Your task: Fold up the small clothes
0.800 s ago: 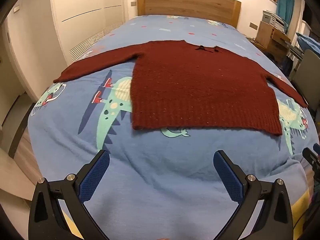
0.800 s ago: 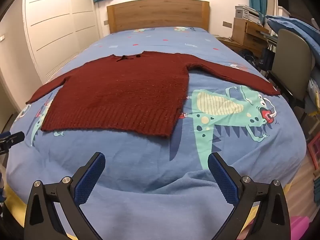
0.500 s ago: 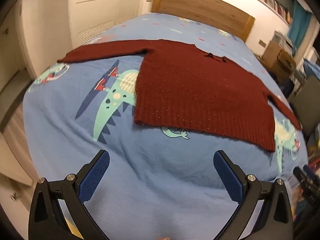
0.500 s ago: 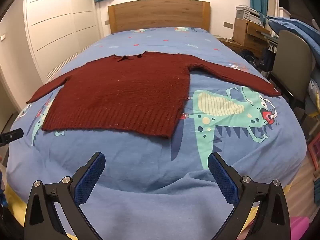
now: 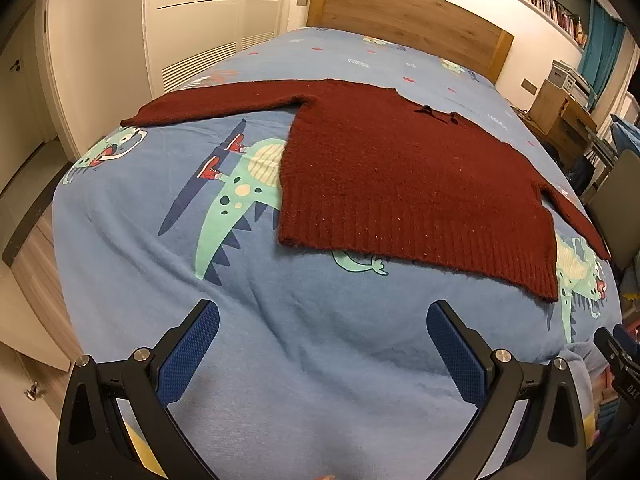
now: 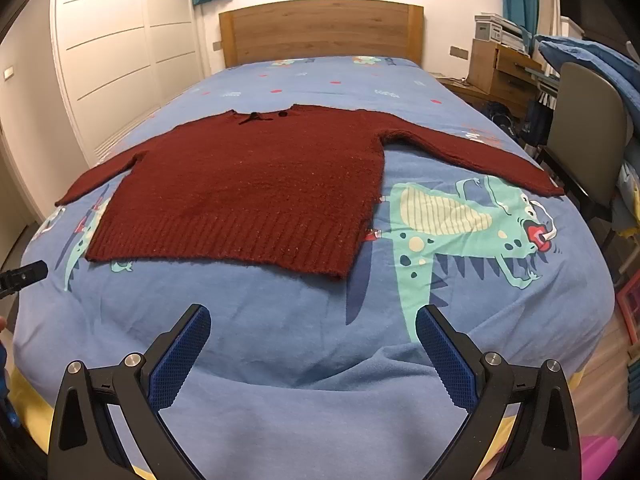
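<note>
We find the bed (image 6: 500, 320) carrying the dark red sweater (image 6: 256, 184) spread flat and unfolded at 12 o'clock from both cameras, sleeves out to 9 and 3, hem nearest us. We judge folding not yet begun: the left hand-held gripper (image 5: 323, 344) and right hand-held gripper (image 6: 313, 344) hang with jaws wide apart, empty, short of the hem. The next move likely calls for reaching a sleeve or hem corner.

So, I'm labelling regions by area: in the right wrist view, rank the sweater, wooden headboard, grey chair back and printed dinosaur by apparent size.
Largest to smallest, as they look:
1. sweater
2. dinosaur
3. headboard
4. chair back
Dinosaur and headboard look close; the headboard is farther away, so that order is unsure.
</note>
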Tool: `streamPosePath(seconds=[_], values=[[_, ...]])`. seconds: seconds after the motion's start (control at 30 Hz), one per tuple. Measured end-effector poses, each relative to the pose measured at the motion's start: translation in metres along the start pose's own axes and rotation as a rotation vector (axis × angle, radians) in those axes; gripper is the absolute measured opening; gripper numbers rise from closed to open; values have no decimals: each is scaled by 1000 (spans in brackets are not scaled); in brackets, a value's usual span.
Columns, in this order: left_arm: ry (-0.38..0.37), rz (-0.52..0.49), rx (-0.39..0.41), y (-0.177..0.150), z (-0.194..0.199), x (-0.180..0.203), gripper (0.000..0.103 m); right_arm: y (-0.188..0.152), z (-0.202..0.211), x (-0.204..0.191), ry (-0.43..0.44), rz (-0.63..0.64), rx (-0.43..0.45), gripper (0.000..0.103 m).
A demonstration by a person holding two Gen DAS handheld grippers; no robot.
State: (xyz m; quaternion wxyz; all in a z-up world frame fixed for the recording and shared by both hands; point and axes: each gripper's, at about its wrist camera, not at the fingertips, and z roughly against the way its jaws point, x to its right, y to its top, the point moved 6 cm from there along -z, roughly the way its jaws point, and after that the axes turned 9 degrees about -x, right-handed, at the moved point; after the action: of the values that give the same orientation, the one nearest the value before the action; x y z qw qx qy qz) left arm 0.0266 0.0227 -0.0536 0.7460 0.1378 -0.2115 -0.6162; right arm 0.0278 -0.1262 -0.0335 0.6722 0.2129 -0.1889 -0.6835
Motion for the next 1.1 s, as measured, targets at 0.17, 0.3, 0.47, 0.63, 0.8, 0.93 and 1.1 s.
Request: streamPosePath(seconds=[0.17, 0.3, 0.47, 0.63, 0.8, 0.93, 1.1], values=[[4, -23, -13, 0, -2, 3, 102, 1, -1, 0, 1, -2, -2, 102], [-5, -44, -18, 1, -2, 5, 102, 1, -3, 0, 5, -6, -2, 102], [2, -68, -2, 4, 3, 9, 102, 1, -3, 2, 7, -6, -3, 102], [2, -81, 14, 8, 9, 10, 102, 3, 1, 1, 3, 7, 9, 102], [-4, -72, 53, 9, 19, 6, 102, 6, 11, -2, -5, 19, 30, 102], [4, -77, 71, 11, 24, 3, 102, 8, 21, -4, -16, 29, 56, 102], [22, -112, 82, 14, 31, 9, 102, 8, 27, 0, -13, 13, 79, 102]])
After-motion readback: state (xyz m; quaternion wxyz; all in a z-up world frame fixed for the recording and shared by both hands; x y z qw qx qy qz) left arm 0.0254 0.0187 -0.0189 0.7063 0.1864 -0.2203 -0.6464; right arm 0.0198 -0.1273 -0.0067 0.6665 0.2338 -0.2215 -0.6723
